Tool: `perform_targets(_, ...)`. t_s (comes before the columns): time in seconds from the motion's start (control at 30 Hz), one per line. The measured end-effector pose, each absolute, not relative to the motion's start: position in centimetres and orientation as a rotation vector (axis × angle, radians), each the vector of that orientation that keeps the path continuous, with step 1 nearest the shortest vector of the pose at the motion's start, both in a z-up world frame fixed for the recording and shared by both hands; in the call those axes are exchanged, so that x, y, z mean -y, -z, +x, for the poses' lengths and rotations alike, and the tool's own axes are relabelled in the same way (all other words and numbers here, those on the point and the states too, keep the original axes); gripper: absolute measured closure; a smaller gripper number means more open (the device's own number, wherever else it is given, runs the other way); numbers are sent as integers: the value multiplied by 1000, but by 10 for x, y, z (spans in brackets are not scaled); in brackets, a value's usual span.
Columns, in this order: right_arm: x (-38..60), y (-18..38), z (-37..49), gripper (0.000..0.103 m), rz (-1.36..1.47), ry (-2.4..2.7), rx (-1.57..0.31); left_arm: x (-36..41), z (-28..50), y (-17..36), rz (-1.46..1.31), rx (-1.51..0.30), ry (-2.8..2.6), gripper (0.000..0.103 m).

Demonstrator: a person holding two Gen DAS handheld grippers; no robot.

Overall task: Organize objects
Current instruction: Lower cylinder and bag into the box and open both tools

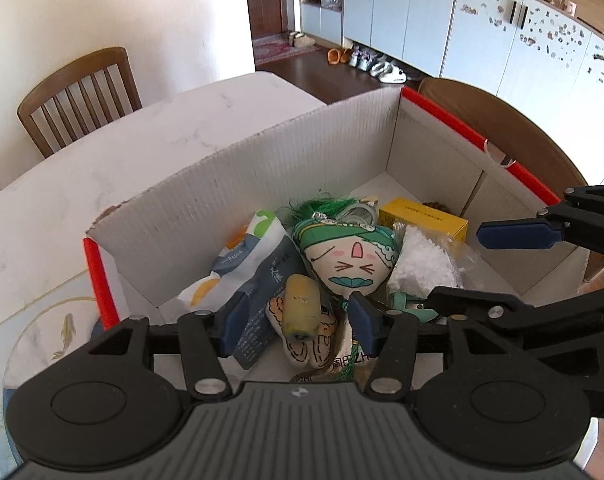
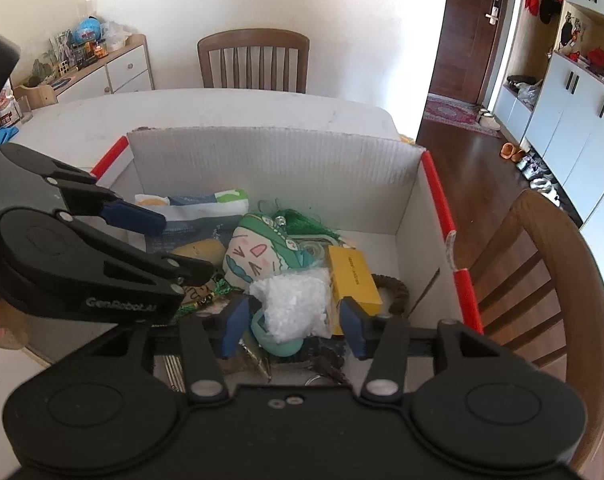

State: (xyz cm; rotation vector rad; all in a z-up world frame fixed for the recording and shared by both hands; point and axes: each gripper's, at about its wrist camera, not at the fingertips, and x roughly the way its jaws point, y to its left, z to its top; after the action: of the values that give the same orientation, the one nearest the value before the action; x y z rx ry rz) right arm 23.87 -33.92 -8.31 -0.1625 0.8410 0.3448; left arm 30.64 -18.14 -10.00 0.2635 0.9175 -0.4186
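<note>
Left wrist view: the left gripper (image 1: 298,322) hangs over the cardboard box (image 1: 262,168) on the table (image 1: 102,160), jaws open and empty; the yellowish cylinder (image 1: 302,306) lies between them, long axis pointing away, so this gripper is nearer.

Right wrist view: the right gripper (image 2: 292,324), jaws open and empty, straddles the white granule bag (image 2: 292,304); the yellow box (image 2: 353,276) lies just beside it.

Wooden chair (image 2: 254,60) behind white table (image 1: 102,168); shoes (image 1: 377,66) by cabinets (image 1: 401,8), rug (image 2: 453,114) nr door (image 2: 475,28).
</note>
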Motion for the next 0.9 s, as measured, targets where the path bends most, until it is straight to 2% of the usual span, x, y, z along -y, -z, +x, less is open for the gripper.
perform_targets(0.17,341,73,232,47,-153,-349,-823,176,298,87,249,-875,432,49)
perform_targets(0.33,344,58,224,45,-118,-360,-798,165,285,73,232,-820,444,37)
perform_targets(0.5,345,46,217,40,-91,-357,-775,153,273,61,204,-785,449,36)
perform_targets(0.63,344,36,212,31,-74,-354,-755,142,264,52,182,-753,450,30)
perform_targets(0.7,343,32,208,30,-63,-352,-747,137,260,48,173,-741,452,29)
perform_targets(0.83,339,23,200,26,-59,-351,-729,125,252,40,128,-712,469,20)
perform_targets(0.9,338,20,196,22,-59,-349,-720,119,247,35,105,-693,478,20)
